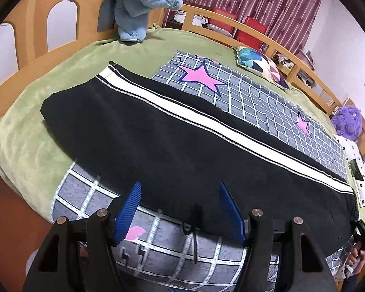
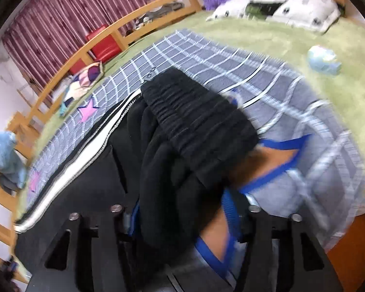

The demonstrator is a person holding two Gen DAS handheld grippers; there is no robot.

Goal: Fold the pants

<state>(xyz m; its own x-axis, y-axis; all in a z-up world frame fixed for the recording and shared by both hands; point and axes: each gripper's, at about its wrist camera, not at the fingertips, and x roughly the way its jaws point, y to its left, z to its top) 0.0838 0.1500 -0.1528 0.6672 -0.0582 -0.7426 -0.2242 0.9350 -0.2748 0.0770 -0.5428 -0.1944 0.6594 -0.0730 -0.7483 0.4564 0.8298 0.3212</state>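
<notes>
The black fleece pants with a white side stripe (image 1: 158, 131) lay lengthwise across the grey grid blanket (image 1: 267, 102), waistband rightward. The left gripper (image 1: 180, 209) stood spread at their edge; the right gripper (image 2: 182, 214) pinched the bunched waistband (blurred).

— Where do the pants (image 1: 158, 131) lie?
— Flat on the mat (image 1: 267, 97), which lies on the blanket (image 1: 36, 121) covering the bed. The mat extends behind the pants and before them.
— And the left gripper (image 1: 180, 209)?
— At the near edge of the pants, one finger to either side of the drawstring (image 1: 193, 231).
— The right gripper (image 2: 182, 216)?
— At the waistband (image 2: 194, 112) end, with the fabric bunched between its fingers.
— What lies behind?
— A cushion (image 1: 260, 64) beyond the mat near the bed rail (image 1: 279, 48), a plush toy (image 1: 143, 2) at the far left, and a pillow (image 1: 357, 170) to the right.
</notes>
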